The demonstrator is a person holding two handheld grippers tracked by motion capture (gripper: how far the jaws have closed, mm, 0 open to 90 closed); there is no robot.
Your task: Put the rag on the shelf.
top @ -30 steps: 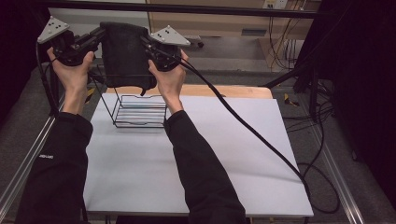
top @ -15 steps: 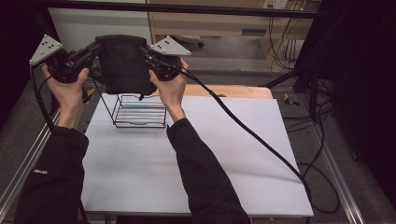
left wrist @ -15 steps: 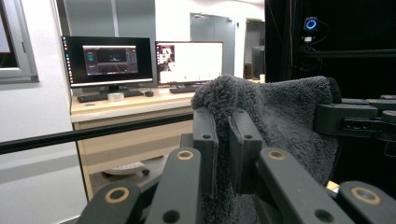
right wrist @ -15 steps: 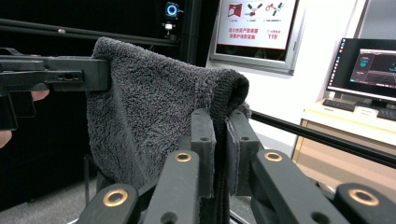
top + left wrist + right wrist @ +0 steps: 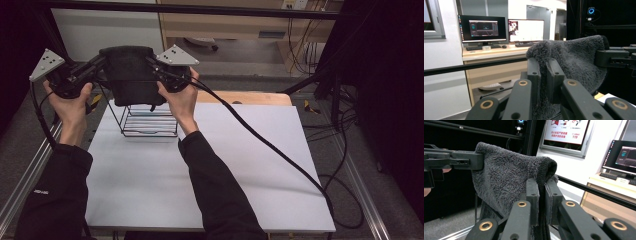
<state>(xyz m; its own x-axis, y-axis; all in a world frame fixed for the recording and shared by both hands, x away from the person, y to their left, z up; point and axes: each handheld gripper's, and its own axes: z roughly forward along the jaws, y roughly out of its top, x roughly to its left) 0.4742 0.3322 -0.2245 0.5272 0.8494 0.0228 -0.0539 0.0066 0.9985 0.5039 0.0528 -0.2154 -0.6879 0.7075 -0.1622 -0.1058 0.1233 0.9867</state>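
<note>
A dark grey fleece cloth hangs stretched between the two grippers, high above the table's far left. My left gripper is shut on the cloth's left top corner. My right gripper is shut on its right top corner. In the left gripper view the fuzzy cloth drapes rightward to the other gripper's jaws. The right gripper view has the cloth hanging down to the left. A black wire basket stands on the white table right under the cloth.
A thick black cable trails from the right gripper across the table to its right edge. A wooden board lies at the table's far edge. Monitors on a desk stand beyond the table.
Both grippers have lifted the cloth higher above the basket and drawn it a little wider. Their grip on its corners is unchanged.
</note>
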